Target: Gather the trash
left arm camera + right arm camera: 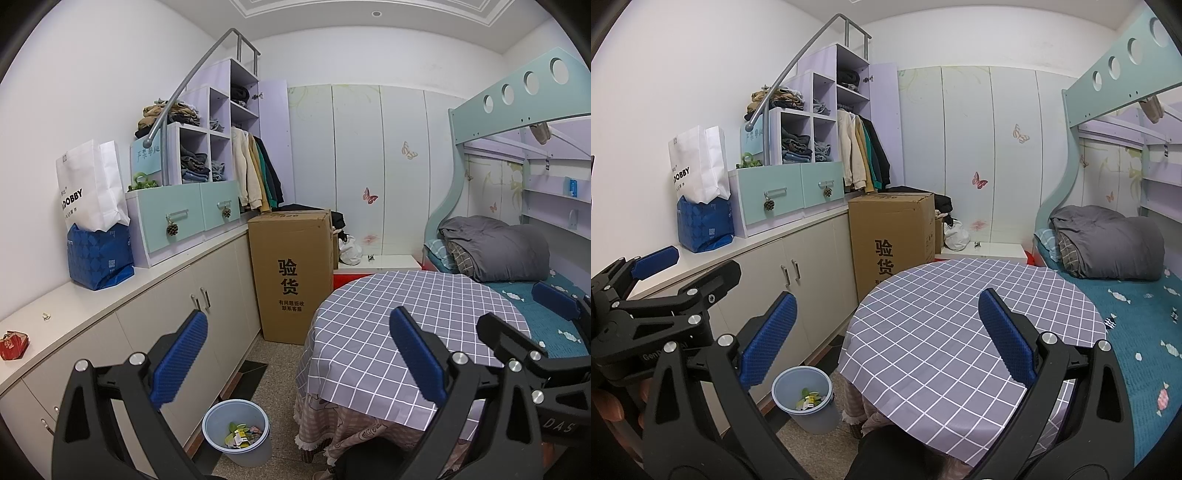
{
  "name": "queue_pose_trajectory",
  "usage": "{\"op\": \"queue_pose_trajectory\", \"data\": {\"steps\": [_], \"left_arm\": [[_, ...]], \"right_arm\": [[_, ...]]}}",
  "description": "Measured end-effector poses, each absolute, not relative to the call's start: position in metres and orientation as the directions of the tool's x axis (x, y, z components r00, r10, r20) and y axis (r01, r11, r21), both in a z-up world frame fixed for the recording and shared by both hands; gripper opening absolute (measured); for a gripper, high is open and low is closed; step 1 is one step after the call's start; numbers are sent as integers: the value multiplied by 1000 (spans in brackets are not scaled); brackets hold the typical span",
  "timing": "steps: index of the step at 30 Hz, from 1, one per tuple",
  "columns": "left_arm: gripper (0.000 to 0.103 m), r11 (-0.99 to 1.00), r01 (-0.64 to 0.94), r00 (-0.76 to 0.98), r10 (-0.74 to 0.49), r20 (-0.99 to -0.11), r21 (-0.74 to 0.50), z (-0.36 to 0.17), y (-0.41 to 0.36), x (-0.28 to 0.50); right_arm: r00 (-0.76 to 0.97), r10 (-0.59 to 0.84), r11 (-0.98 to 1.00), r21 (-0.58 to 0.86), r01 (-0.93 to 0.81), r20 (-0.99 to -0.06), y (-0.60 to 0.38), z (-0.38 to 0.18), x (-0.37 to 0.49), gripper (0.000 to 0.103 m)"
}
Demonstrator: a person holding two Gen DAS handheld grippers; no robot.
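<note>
Near you, the round desk [960,325] under its grey checked cloth lies bare between the spread, empty fingers [1004,332] of your right gripper [886,332], and your left gripper [295,354] likewise has its fingers wide apart with nothing in them. Left of the desk's edge, a narrow floor strip holds the blue trash bin [236,432], with scraps inside, beside the cabinet [207,295]. Farther off stands a cardboard box [291,273], and the bed [1137,332] hugs the desk's right edge.

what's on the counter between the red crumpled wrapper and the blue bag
In the left wrist view, only a small white scrap lies on the countertop between the red wrapper and the blue bag; the rest is bare.
</note>
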State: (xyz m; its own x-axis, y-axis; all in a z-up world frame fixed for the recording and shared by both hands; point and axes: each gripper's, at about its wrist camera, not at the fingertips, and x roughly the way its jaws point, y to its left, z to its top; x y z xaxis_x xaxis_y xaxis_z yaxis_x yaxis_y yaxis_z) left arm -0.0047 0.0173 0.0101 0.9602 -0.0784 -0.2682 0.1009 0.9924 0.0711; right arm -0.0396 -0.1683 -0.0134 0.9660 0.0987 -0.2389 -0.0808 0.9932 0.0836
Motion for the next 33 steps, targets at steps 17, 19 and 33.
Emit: {"op": "queue_pose_trajectory", "data": {"steps": [17, 19, 33], "left_arm": [[97, 992, 101, 959, -79, -272, 71, 10, 19, -4], [97, 992, 102, 959, -79, -271, 71, 10, 19, -4], [97, 992, 105, 957, -80, -280, 74, 2, 25, -4]], "right_arm": [[965, 102, 993, 82, -84, -242, -171, -11, -38, 97], [965, 103, 993, 83, -85, -243, -172, -12, -39, 97], [964, 103, 993, 84, -85, -247, -177, -15, -42, 97]]}}
